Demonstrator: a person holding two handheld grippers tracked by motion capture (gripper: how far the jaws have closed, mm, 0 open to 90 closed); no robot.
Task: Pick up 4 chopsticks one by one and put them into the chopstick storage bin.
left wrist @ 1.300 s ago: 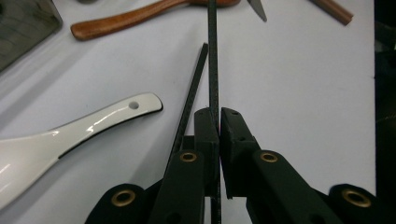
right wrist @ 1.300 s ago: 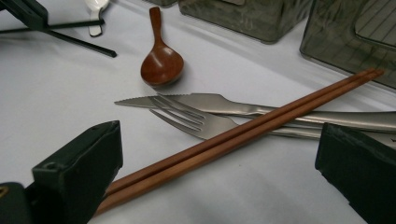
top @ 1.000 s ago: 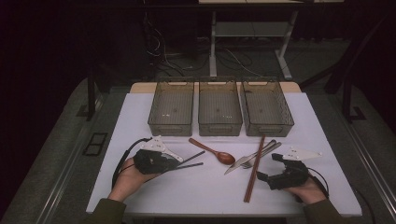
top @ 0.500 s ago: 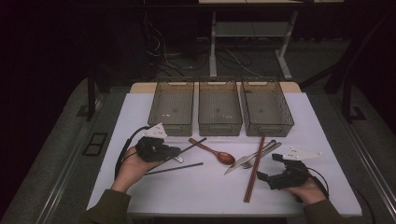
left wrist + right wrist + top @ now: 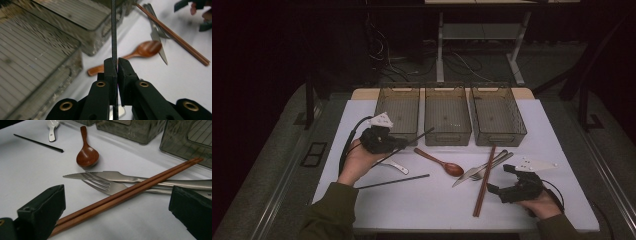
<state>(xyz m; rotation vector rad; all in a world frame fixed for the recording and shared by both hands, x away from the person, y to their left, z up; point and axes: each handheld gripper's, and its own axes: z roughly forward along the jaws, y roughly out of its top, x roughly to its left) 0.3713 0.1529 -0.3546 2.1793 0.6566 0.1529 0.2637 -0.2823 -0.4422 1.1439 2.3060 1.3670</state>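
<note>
My left gripper (image 5: 400, 145) (image 5: 117, 62) is shut on a black chopstick (image 5: 418, 137) (image 5: 114, 30), held off the table with its tip slanting toward the left bin (image 5: 397, 107) (image 5: 37, 62). A second black chopstick (image 5: 394, 181) (image 5: 37, 143) lies flat on the white table (image 5: 432, 205). My right gripper (image 5: 501, 179) (image 5: 117, 192) rests open near the front right, its jaws on either side of the lower end of a pair of brown chopsticks (image 5: 484, 180) (image 5: 140, 187).
Three clear empty bins stand in a row at the back: the left one, the middle bin (image 5: 447, 112) and the right bin (image 5: 497, 112). A wooden spoon (image 5: 440, 162) (image 5: 86, 155), a white spoon (image 5: 395, 166), a knife (image 5: 125, 177) and a fork (image 5: 107, 185) lie mid-table.
My left gripper has risen from the table and moved away toward the left bin, carrying one black chopstick. The other black chopstick stayed down. The right gripper has not moved.
</note>
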